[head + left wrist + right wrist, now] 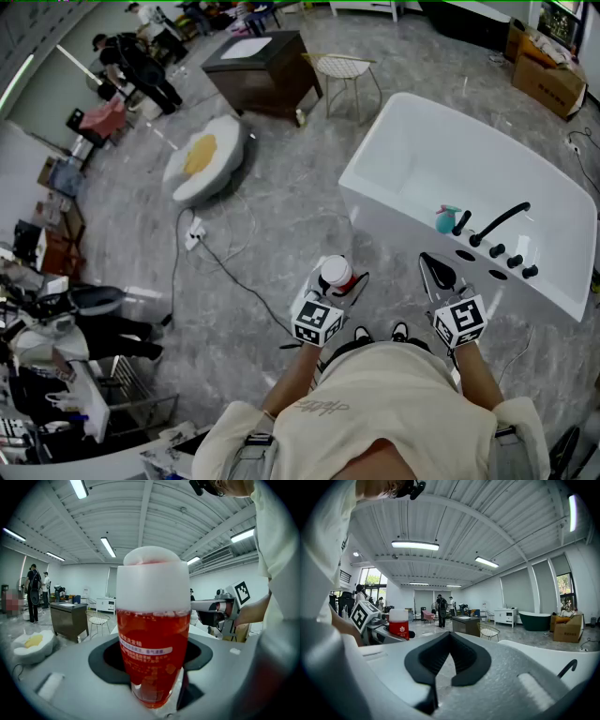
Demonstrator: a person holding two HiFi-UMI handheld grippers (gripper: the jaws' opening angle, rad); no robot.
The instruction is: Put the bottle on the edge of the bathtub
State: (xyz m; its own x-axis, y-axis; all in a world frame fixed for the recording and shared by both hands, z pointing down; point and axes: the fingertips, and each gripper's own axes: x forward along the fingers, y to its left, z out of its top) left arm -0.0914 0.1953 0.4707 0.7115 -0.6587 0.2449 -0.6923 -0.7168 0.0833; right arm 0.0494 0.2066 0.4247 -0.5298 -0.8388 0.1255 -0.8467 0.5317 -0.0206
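Head view: white bathtub [394,220] to the right. A black faucet [497,223] and a teal object [446,218] are on its near ledge. A cable [225,267] crosses the floor. The bottle [335,275] is in the left gripper [339,283], short of the tub.

Left gripper view: jaws clamped on the bottle. It stands upright, white cap up, long axis vertical.

Right gripper view: right gripper [450,641] jaws pressed together, nothing between them.

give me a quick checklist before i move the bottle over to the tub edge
1. Bottle gripped by the left gripper: ok, jaws shut on its lower body, bottle upright.
2. Right gripper free: ok, jaws together, nothing between them.
3. Bare spot on the bathtub edge: ok, clear on the near side of the teal item and the faucet.
4. Bottle above the edge: not ok, it hangs over the floor, short of the tub.
5. Cap tight: cannot tell.
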